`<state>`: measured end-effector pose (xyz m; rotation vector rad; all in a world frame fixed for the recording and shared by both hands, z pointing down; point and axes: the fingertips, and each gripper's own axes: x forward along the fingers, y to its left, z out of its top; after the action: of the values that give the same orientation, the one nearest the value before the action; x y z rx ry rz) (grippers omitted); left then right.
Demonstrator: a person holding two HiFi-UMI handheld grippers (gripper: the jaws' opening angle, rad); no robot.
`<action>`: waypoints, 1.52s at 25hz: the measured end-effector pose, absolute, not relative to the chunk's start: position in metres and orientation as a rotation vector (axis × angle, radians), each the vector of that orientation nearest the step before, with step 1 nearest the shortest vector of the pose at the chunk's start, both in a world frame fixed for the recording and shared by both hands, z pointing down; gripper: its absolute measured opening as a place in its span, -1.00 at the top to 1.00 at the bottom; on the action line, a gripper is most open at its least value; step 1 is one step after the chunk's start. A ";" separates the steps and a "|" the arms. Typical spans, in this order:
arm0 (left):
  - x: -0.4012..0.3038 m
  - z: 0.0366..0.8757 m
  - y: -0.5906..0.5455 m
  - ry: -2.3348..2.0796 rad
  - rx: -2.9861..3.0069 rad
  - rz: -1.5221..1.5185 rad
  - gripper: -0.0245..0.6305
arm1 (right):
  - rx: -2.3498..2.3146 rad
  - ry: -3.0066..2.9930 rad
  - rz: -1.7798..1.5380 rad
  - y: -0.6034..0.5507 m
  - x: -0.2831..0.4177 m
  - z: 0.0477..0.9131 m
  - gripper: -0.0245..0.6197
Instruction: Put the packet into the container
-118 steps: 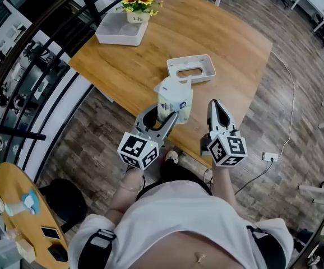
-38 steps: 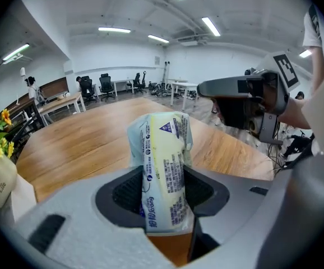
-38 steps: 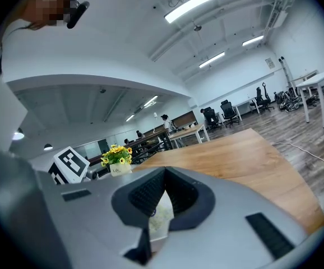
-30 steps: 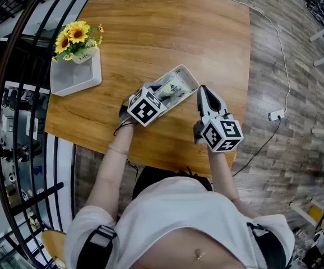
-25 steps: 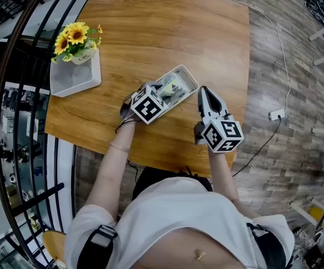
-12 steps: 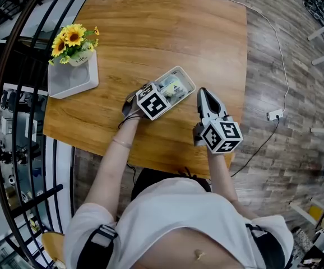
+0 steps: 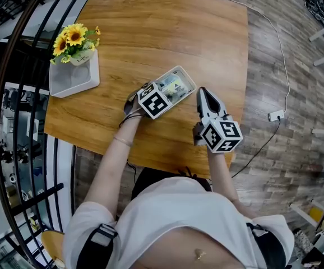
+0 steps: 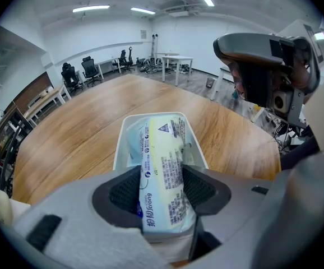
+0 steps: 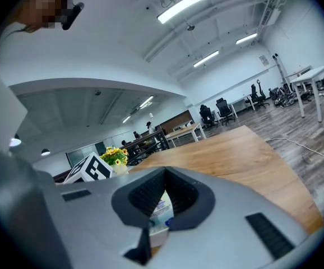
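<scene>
On the wooden table (image 7: 151, 27) stands the white oblong container (image 7: 191, 78). A pale blue and yellow packet (image 7: 172, 86) lies lengthwise in it. My left gripper (image 7: 164, 92) is over the container's near end. In the left gripper view the packet (image 8: 161, 156) runs between the gripper's (image 8: 161, 188) pads into the container (image 8: 119, 145). Both pads still touch it while the jaws are opening. My right gripper (image 7: 203, 94) hangs shut and empty just right of the container. Through the hollow of its jaws (image 9: 157, 207) a bit of the packet (image 9: 162, 210) shows.
A white square tray (image 7: 75, 77) with a pot of sunflowers (image 7: 75, 38) stands at the table's left edge. A dark railing (image 7: 16, 94) curves along the left. A white cable and plug (image 7: 274, 115) lie on the wooden floor to the right.
The packet, held in the air at the table's near edge before, now lies in the container. Over the last second the left gripper edged slightly right; the right gripper stayed put.
</scene>
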<state>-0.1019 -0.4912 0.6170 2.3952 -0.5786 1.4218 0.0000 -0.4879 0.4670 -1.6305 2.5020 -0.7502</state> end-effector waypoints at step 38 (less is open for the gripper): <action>-0.144 0.523 -0.502 -1.384 2.484 0.761 0.05 | -1.488 2.567 -0.753 -0.474 -0.018 0.456 0.89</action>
<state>-0.1437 -0.5023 0.5227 2.4840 -1.3842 0.7611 -0.0181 -0.4739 0.4557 -1.4882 2.5668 -0.7533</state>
